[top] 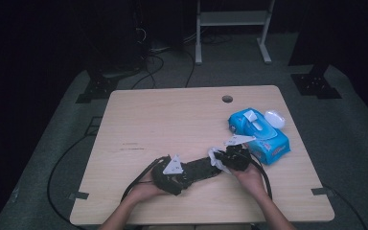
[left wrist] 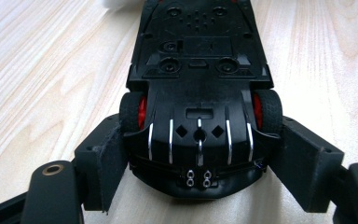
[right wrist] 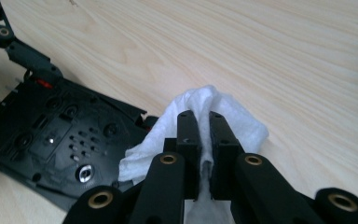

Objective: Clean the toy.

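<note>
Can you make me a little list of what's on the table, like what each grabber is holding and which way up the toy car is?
left gripper: jaws clamped on the sides of the toy car
toy car: upside down, black underside up, red wheel hubs
right gripper: shut on a white wipe
white wipe: bunched up, right next to the car's end
blue wipes pack: on the table, lid flipped open
table: light wood, round hole near the far edge

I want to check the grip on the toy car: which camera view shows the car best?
The left gripper view: the upturned toy car sits close and sharp, its underside and red-hubbed wheels between the left gripper's pads. The right gripper view shows part of its underside. The high view shows a small dark shape.
</note>
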`<state>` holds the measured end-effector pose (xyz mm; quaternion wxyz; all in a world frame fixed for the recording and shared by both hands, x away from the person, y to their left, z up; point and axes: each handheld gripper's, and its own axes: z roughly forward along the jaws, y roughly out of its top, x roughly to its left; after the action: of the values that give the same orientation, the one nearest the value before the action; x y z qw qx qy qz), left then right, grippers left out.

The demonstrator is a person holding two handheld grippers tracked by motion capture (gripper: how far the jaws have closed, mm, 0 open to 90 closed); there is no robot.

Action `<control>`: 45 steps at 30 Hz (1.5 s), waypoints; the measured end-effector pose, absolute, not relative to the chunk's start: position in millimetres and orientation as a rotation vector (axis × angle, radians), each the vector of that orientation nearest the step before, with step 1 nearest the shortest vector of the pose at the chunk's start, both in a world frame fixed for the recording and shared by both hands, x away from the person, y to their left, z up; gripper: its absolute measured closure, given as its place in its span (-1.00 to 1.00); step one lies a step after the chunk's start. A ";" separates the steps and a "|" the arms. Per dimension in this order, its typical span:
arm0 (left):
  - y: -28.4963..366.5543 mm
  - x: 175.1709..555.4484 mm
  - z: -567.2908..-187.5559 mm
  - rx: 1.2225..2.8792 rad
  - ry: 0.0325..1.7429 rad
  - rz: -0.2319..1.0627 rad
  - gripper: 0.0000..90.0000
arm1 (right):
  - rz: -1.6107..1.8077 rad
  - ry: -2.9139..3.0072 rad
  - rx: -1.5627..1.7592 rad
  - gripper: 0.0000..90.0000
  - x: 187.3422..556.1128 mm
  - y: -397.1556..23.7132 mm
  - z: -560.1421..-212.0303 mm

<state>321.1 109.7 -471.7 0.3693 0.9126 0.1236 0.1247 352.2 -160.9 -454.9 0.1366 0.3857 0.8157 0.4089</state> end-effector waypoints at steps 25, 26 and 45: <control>109.4 323.0 -470.6 2.317 0.327 0.310 -0.46 | 1.123 2.431 0.995 0.88 352.6 -139.8 -451.3; 109.3 323.0 -470.9 2.320 0.325 0.313 -0.46 | 1.123 2.419 1.042 0.88 355.2 -144.4 -451.9; 107.9 323.1 -472.3 2.326 0.322 0.324 -0.46 | 1.117 2.457 0.976 0.88 333.4 -160.5 -452.3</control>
<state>323.1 107.9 -472.3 0.3763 0.9091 0.1259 0.1266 333.4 -160.5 -452.3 0.1351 0.3370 0.8482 0.3856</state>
